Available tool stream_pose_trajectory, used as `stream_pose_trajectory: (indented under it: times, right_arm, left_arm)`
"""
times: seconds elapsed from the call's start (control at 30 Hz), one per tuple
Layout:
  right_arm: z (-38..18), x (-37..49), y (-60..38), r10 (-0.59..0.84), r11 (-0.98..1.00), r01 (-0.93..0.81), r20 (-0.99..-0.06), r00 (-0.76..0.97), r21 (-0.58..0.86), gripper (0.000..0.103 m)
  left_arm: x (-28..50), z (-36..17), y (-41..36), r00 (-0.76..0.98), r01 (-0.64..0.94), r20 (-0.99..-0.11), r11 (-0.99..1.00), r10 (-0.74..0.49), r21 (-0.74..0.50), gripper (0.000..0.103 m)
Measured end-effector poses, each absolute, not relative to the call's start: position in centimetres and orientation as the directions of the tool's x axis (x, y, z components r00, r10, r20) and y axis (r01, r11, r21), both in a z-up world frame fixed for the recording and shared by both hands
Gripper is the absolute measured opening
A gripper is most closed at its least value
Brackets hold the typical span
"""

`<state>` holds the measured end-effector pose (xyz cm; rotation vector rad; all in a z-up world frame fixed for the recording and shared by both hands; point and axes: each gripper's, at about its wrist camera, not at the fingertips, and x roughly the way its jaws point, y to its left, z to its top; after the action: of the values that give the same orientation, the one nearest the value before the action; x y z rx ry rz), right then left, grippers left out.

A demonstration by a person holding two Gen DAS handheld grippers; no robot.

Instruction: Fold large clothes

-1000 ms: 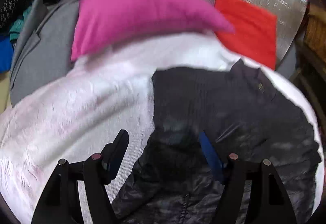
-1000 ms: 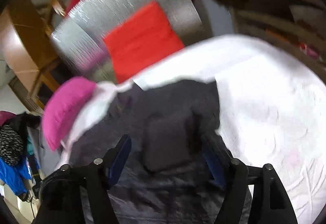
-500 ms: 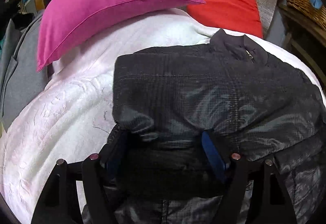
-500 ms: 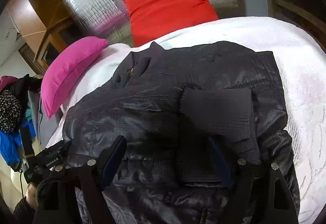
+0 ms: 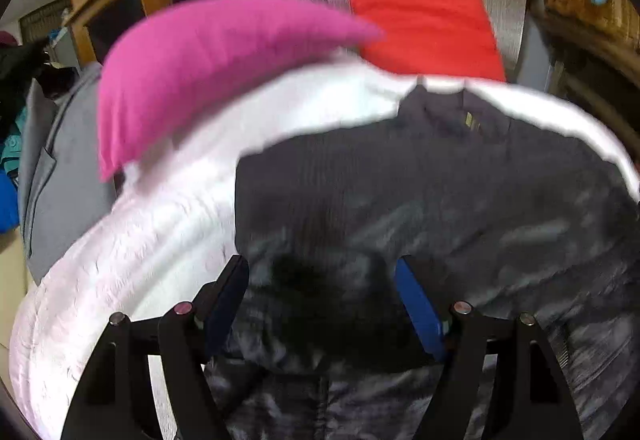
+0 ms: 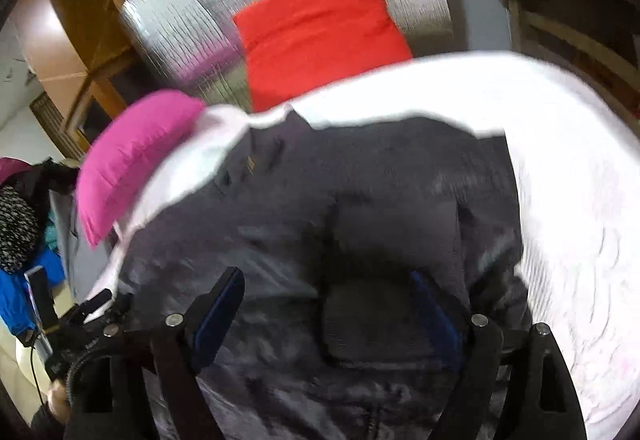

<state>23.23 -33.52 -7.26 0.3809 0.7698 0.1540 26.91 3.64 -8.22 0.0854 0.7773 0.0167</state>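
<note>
Jacket (image 5: 460, 192) on bed (image 5: 160, 224): sleeves folded in, lower fold outstanding. Left claw (image 5: 320, 292) and right claw (image 6: 328, 304) spread, holding nothing.

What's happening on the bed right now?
A person holding a gripper in each hand is folding a dark jacket spread on a white bedspread. The left gripper and right gripper both hover open over its lower part, gripping nothing. A sleeve lies folded across the body. Both views are motion-blurred.
</note>
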Motion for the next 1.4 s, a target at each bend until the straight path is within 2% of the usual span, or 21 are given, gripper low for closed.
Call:
stream_pose_trajectory:
  times: [0.1, 0.17, 0.27, 0.4, 0.5, 0.57, 0.63, 0.77, 0.9, 1.07, 1.17, 1.4]
  right_arm:
    - [-6.0, 24.9, -32.8, 0.293, 0.915, -0.03, -0.611, 0.735, 0.402, 0.087]
    - [-6.8, 26.4, -32.5, 0.29, 0.916, -0.015, -0.636, 0.715, 0.401, 0.087]
    - [-10.9, 28.7, -32.3, 0.276, 0.925, 0.044, -0.744, 0.609, 0.379, 0.087]
    - [-10.1, 27.9, -31.9, 0.252, 0.94, 0.024, -0.738, 0.626, 0.341, 0.087]
    - [-7.9, 25.4, -32.5, 0.257, 0.939, 0.001, -0.703, 0.664, 0.345, 0.087]
    - [-6.5, 22.6, -33.3, 0.259, 0.941, -0.023, -0.677, 0.689, 0.337, 0.087]
    - [-6.0, 19.6, -34.5, 0.248, 0.945, -0.02, -0.673, 0.697, 0.327, 0.087]
    - [-6.0, 14.3, -37.2, 0.238, 0.942, 0.009, -0.685, 0.688, 0.336, 0.087]
    - [-5.6, 11.9, -37.5, 0.278, 0.924, 0.008, -0.686, 0.673, 0.383, 0.087]
    - [-2.5, 13.9, -28.5, 0.394, 0.913, -0.203, -0.632, 0.667, 0.354, 0.087]
    - [-1.8, 16.9, -21.7, 0.406, 0.913, -0.28, -0.625, 0.666, 0.295, 0.087]
    - [-6.0, 25.4, -8.0, 0.393, 0.902, -0.39, -0.72, 0.572, 0.183, 0.087]
  left_arm:
    - [27.2, -6.9, 1.9, 0.735, 0.066, -0.678, 0.997, -0.024, 0.037, 0.077]
    - [27.9, -7.9, 0.5, 0.704, 0.102, -0.709, 0.994, -0.043, 0.041, 0.077]
    - [29.4, -11.3, -1.0, 0.613, 0.109, -0.79, 0.992, -0.011, 0.07, 0.077]
    - [29.6, -10.7, -0.9, 0.613, 0.098, -0.789, 0.994, -0.022, 0.049, 0.079]
    - [27.6, -8.1, 1.0, 0.649, 0.09, -0.759, 0.996, -0.053, 0.008, 0.079]
    - [25.4, -6.7, 3.9, 0.694, 0.054, -0.719, 0.998, -0.027, 0.015, 0.079]
    - [24.0, -6.4, 6.9, 0.693, -0.002, -0.721, 1.0, 0.0, -0.002, 0.079]
    - [21.4, -7.4, 14.2, 0.652, -0.137, -0.758, 0.983, -0.004, -0.123, 0.079]
    - [22.5, -7.9, 18.4, 0.636, -0.208, -0.767, 0.939, -0.084, -0.275, 0.079]
    - [28.0, -7.9, 18.7, 0.61, -0.189, -0.767, 0.905, -0.196, -0.381, 0.079]
    - [30.9, -8.5, 17.6, 0.583, -0.165, -0.781, 0.909, -0.224, -0.384, 0.079]
    - [35.8, -11.6, 15.7, 0.512, -0.12, -0.819, 0.923, -0.259, -0.366, 0.077]
